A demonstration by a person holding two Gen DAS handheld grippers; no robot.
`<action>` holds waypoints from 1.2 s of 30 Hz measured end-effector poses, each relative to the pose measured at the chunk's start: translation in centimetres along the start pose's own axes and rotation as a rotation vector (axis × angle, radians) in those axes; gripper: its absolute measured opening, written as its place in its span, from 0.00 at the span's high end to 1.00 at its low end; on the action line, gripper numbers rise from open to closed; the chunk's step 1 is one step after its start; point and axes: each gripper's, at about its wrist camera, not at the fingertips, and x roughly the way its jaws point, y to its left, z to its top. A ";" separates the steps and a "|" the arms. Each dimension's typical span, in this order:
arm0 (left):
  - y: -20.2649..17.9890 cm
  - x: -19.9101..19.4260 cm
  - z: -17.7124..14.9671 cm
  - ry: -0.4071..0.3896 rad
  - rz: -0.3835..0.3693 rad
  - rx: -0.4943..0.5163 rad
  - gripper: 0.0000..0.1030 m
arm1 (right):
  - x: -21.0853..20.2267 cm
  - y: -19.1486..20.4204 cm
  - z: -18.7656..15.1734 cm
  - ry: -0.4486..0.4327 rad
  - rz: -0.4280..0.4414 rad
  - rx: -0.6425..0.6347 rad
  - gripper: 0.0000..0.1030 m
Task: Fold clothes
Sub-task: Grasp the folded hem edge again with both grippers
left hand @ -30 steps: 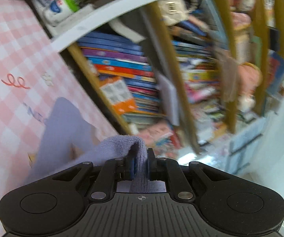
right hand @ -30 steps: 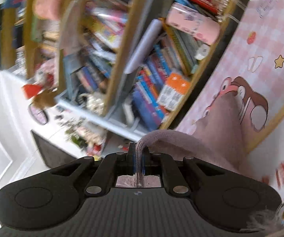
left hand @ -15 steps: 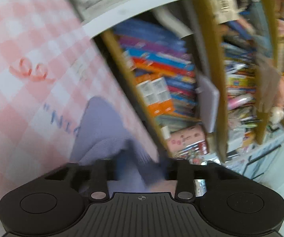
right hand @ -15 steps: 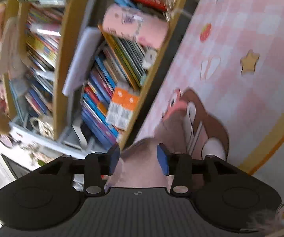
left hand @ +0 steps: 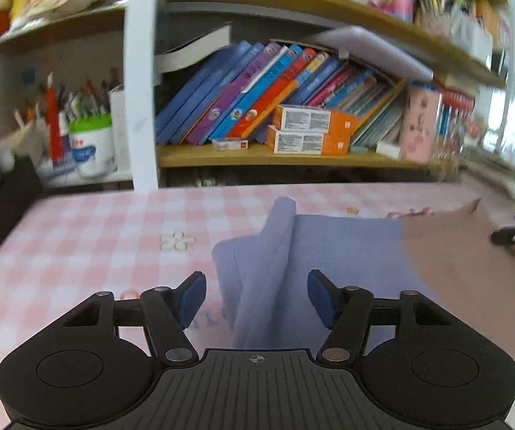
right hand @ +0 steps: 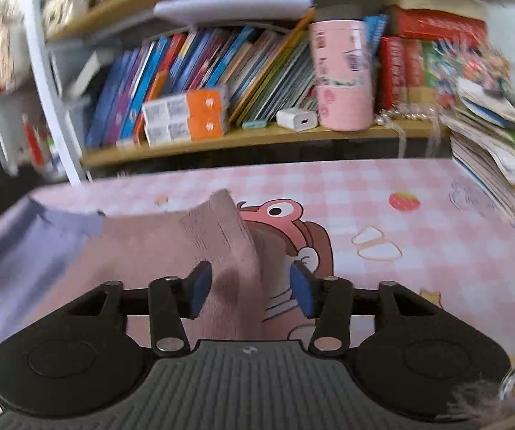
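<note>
Both grippers have rolled level since a second ago, when each was tilted sideways and pinched on a fold of cloth — now the fabric is let go. Left gripper [left hand: 256,299]: jaws apart and closing, blue pads clear of the cloth, with a raised ridge of the two-tone garment's [left hand: 329,251] lavender half lying between them, untouched. Right gripper [right hand: 250,294]: jaws also apart and closing; the garment's [right hand: 150,251] dusty-pink half rises in a loose ridge between the pads, left pad right at the fabric, right pad clear. Garment lies spread across the pink checked tablecloth [left hand: 96,236], lavender on the left, pink on the right, colours meeting mid-cloth. In the right wrist view the pink ridge partly covers a cartoon character print [right hand: 286,215] w/ a strawberry print [right hand: 404,200] nearby. Behind the table — a bookshelf [left hand: 257,154] w/ slanted books, two stacked orange boxes [left hand: 307,129], a pink tube [right hand: 343,75].
</note>
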 end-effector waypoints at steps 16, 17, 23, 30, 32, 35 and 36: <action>7.3 2.0 -2.6 -0.045 -0.224 -0.512 0.54 | 1.4 -6.5 -1.1 -0.027 0.129 0.390 0.79; 7.3 2.0 -2.6 -0.051 -0.224 -0.513 0.41 | 1.2 -6.6 -1.2 -0.029 0.128 0.394 0.77; 6.5 3.3 -2.3 -0.010 -0.231 -0.488 0.37 | 0.0 -6.4 -1.2 -0.042 0.114 0.364 0.57; 6.9 4.1 -2.8 0.030 -0.266 -0.526 0.83 | 1.5 -6.4 -1.6 0.022 0.163 0.400 0.92; 7.5 3.4 -2.9 -0.020 -0.342 -0.573 0.86 | 1.4 -6.2 -1.6 0.020 0.225 0.410 0.94; 8.1 2.7 -2.9 -0.056 -0.349 -0.600 0.86 | 1.4 -5.4 -1.4 0.019 0.243 0.383 0.94; 8.1 2.9 -3.0 -0.040 -0.325 -0.598 0.86 | 1.4 -5.0 -1.4 0.019 0.245 0.372 0.94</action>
